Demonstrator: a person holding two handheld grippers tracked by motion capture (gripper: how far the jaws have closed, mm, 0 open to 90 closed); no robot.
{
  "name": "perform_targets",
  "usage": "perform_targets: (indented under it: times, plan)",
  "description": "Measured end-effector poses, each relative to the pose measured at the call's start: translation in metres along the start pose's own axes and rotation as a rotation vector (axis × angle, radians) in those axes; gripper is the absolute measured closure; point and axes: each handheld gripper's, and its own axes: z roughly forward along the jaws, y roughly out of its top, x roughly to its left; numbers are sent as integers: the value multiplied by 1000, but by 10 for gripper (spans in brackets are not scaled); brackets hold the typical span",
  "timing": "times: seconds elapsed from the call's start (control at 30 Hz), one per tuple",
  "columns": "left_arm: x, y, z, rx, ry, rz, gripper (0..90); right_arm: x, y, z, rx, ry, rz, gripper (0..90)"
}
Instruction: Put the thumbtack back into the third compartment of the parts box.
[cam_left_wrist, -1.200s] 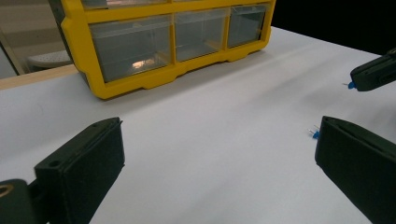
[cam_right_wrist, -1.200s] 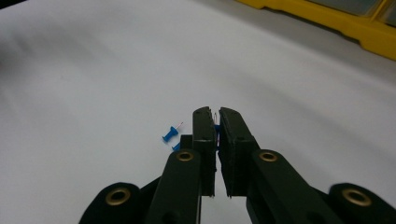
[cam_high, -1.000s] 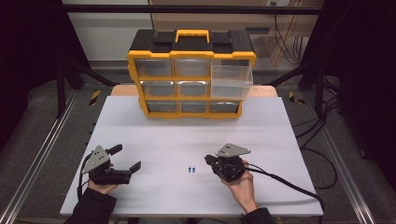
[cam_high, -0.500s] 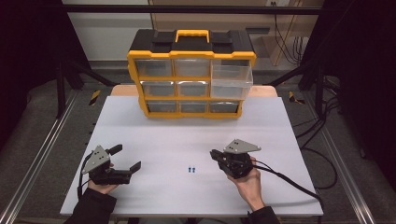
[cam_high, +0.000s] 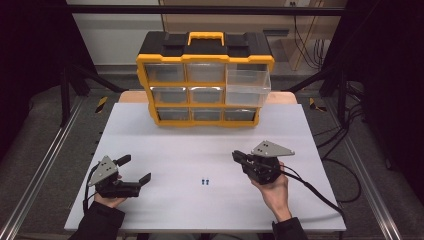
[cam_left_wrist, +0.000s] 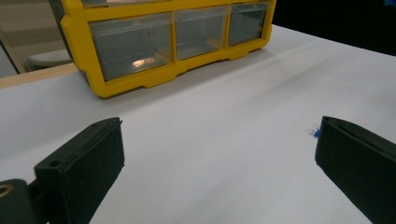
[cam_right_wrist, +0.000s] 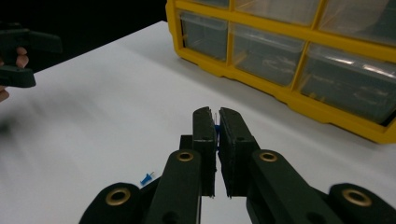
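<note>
A blue pin (cam_right_wrist: 215, 130) is sitting pinched between the right gripper's (cam_right_wrist: 215, 119) closed jaws, lifted before the organizer (cam_high: 205, 80), perhaps heading for its pulled-out drawer (cam_high: 247, 87), while the left gripper (cam_high: 134, 170) is waiting spread wide.

I'm working in what looks like a lab or test room: a white table (cam_high: 150, 130) stands inside a dark metal frame (cam_high: 75, 75), loose cables (cam_high: 345, 135) trail over grey floor mats, and a yellow parts cabinet (cam_high: 205, 80) with clear drawers sits at the far edge.
</note>
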Motion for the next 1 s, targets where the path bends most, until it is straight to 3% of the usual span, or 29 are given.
perform_targets:
  times: [0.4, 1.0]
  plan:
    - [0, 0, 0, 1, 0, -1, 9, -13, 32, -20, -57, -15, 3, 859]
    - [0, 0, 0, 1, 0, 0, 9, -22, 67, -36, -82, -65, -32, 859]
